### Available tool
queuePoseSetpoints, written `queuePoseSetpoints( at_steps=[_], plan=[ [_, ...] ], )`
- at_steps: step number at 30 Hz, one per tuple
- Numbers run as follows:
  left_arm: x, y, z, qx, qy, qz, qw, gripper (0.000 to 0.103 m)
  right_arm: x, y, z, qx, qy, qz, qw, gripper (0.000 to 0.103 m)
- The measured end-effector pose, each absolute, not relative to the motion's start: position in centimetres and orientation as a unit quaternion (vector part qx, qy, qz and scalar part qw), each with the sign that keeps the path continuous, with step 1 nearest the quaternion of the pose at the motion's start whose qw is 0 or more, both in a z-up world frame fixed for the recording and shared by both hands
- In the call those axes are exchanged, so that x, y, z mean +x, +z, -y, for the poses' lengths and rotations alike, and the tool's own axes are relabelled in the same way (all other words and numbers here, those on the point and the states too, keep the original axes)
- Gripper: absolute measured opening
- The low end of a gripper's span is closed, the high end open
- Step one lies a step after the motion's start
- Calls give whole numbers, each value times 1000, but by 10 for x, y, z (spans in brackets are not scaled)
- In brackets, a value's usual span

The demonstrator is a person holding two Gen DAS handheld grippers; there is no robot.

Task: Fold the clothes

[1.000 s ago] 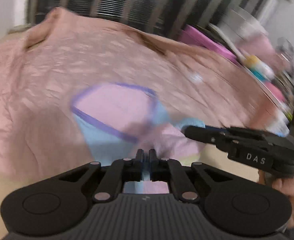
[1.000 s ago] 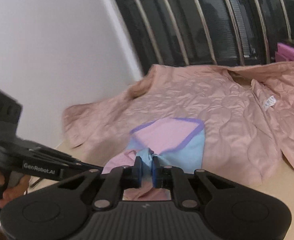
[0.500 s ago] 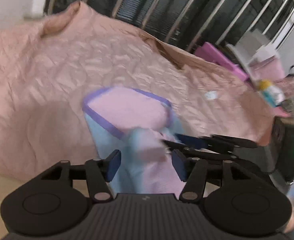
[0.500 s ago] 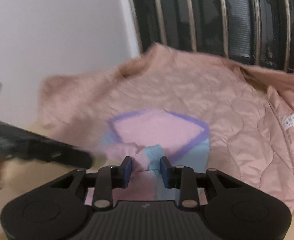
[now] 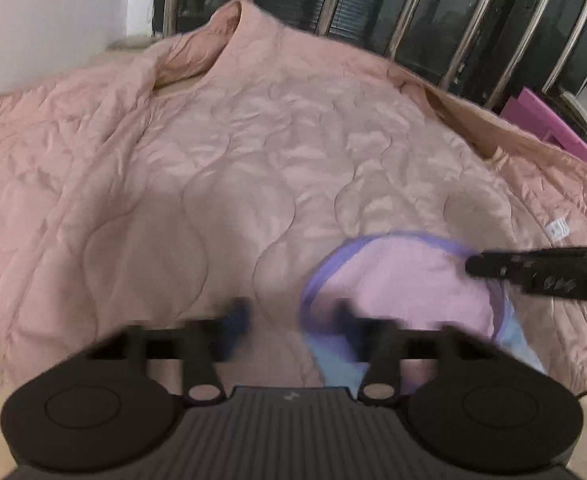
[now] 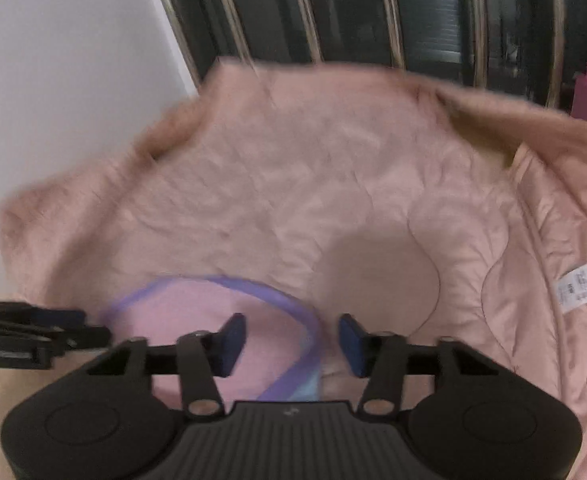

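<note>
A small pink and light-blue garment with purple trim [image 5: 409, 280] lies folded on a large pink quilted jacket [image 5: 253, 152] spread over the table. My left gripper [image 5: 291, 320] is open and empty, hovering just left of the small garment. My right gripper [image 6: 291, 340] is open and empty, above the garment's right edge [image 6: 221, 312]. The right gripper's fingers [image 5: 533, 268] show at the right of the left wrist view. The left gripper [image 6: 33, 336] shows at the left edge of the right wrist view.
A dark window with metal bars [image 5: 413, 12] runs behind the table. A white wall [image 6: 53, 80] stands at the left. A magenta box [image 5: 553, 128] sits at the far right. The jacket's white care label [image 6: 581, 284] lies to the right.
Both grippers were shut on the small garment's corners, then opened and let it go. It now lies on the jacket, and both grippers have pulled back and apart.
</note>
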State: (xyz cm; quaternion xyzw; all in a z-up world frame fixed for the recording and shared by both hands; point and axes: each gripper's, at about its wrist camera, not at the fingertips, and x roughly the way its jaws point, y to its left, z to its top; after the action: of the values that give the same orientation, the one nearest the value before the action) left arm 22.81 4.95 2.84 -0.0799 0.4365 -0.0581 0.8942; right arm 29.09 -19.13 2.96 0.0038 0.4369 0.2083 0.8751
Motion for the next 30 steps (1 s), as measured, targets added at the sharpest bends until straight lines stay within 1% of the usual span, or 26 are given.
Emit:
queuePoseSetpoints(
  at_steps=[1,4,8,10,12,15,16,17,18,19,20,21,22,23,25,27,28,30],
  plan=[
    [230,27,-48,-79,-61,-432,896,2,292,26,188,-12,207,-440,874,4],
    [213,44,-50,-89,-80,-397,910,2,277,36,194,-11,216,-408,887,2],
    [136,89,-53,-70,-141,-309,938,2,215,75,222,10,247,-315,916,2],
    [94,88,-43,-46,-142,-320,935,2,175,79,235,5,262,-302,917,2],
    [67,69,-30,-8,-127,-352,927,2,135,73,242,-5,273,-309,911,2],
    [39,43,-16,31,-103,-397,912,7,96,50,240,-45,282,-350,892,3],
    [36,40,-17,29,-98,-400,911,10,87,46,239,-60,284,-368,883,5],
    [32,45,-20,13,-104,-399,911,19,79,45,239,-70,285,-376,879,10],
    [29,51,-24,-3,-110,-397,911,26,73,52,240,-70,288,-368,882,13],
    [26,57,-28,-19,-116,-395,911,39,66,60,242,-68,292,-355,886,23],
    [24,67,-33,-37,-119,-386,914,43,63,70,244,-58,296,-337,892,34],
    [25,77,-37,-52,-114,-373,919,45,62,82,247,-42,301,-313,900,39],
    [30,82,-38,-57,-105,-361,925,52,65,91,246,-26,305,-297,905,41],
    [41,79,-33,-57,-88,-364,926,58,70,98,244,-12,308,-283,908,41],
    [62,73,-23,-56,-56,-369,926,59,91,95,226,2,309,-279,909,41],
    [76,55,-14,-66,-50,-405,911,60,114,78,200,-14,304,-307,902,40],
    [76,49,-11,-66,-55,-410,908,60,116,69,196,-24,298,-316,900,37],
    [71,41,-5,-54,-51,-393,917,71,114,53,194,-41,285,-326,901,38]
  ],
)
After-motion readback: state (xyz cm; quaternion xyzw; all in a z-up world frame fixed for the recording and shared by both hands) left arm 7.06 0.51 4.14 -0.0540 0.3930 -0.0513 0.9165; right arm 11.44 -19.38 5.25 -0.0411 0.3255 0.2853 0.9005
